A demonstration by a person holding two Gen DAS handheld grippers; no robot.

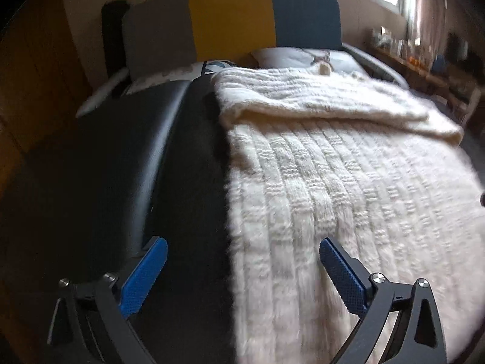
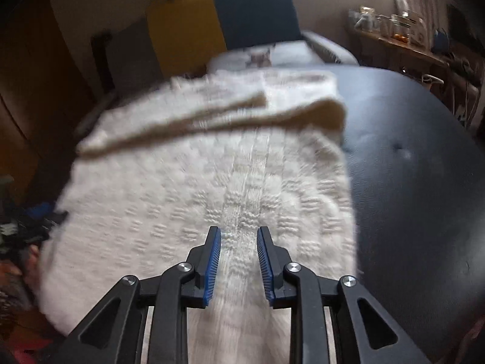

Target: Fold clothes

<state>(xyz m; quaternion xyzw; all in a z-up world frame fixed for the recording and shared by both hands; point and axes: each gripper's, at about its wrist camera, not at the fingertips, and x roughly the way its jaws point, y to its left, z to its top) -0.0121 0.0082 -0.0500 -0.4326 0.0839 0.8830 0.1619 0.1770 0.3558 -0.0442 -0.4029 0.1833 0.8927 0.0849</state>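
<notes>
The left gripper [image 1: 242, 273] stands wide open over the left edge of the cream knitted garment [image 1: 333, 182], one finger above the black padded worktop [image 1: 136, 151], the other above the knit; nothing lies between the pads. The garment lies flat on the worktop, its far end already folded back over itself into a thick flap [image 1: 318, 103].

The knit looks soft, bulky and limp — judged moderately heavy for a garment, prone to sag and stretch when lifted by one point. A hold on a doubled edge or a corner, taken by both grippers together, should carry it evenly.

The right gripper [image 2: 239, 261] sits nearly closed astride the central ribbed band [image 2: 242, 212]; whether fabric is pinched cannot be told. The near hem is cut off in both views, and motion blur hides sleeves and neckline — the garment's type stays uncertain.
</notes>
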